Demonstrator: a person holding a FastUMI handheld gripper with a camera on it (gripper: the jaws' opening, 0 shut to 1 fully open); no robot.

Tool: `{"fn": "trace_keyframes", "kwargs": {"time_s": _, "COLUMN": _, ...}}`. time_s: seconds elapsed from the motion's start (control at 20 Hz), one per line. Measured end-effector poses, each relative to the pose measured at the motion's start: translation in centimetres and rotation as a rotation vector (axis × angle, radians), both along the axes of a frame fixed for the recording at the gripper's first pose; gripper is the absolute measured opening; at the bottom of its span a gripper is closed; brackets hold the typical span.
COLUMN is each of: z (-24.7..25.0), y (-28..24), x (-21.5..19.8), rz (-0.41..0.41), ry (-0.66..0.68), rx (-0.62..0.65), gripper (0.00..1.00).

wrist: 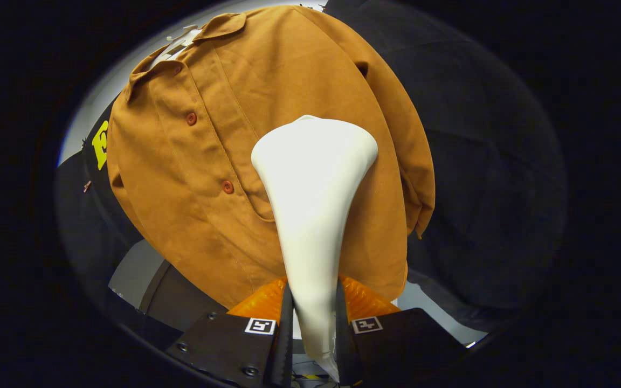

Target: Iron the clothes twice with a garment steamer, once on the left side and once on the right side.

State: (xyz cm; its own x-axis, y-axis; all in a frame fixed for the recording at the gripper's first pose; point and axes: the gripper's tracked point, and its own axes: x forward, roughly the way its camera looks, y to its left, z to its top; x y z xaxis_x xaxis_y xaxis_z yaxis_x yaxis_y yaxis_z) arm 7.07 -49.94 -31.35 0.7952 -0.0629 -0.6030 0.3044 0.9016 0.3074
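The gripper (313, 318) pinches the white garment steamer (313, 215) by its handle between both fingers, its long axis running straight ahead so the broad head lies against the hanging brown shirt (192, 178), just right of the button placket (208, 153).

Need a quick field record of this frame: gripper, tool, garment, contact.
gripper: gripper shut on the steamer's handle, both fingers pressing its sides
tool: white garment steamer, narrow handle between the fingers, wide head beyond them
garment: brown buttoned shirt, hanging, collar at top
contact: head lies over the shirt front, beside the button placket; touching or just off, cannot tell
backdrop: black cloth behind the shirt
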Motion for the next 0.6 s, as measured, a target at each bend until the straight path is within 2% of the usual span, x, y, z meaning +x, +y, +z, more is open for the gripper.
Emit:
{"fn": "trace_keyframes", "kwargs": {"time_s": 0.4, "z": -3.2, "y": -0.1, "x": -3.0, "rz": -0.059, "ry": 0.103, "rx": 0.022, "gripper": 0.37}}
{"fn": "trace_keyframes", "kwargs": {"time_s": 0.5, "z": -2.5, "y": -0.4, "x": -4.1, "rz": -0.081, "ry": 0.117, "rx": -0.030, "gripper": 0.37}}
{"fn": "trace_keyframes", "kwargs": {"time_s": 0.6, "z": -0.3, "y": -0.3, "x": -4.8, "rz": -0.100, "ry": 0.077, "rx": -0.108, "gripper": 0.37}}
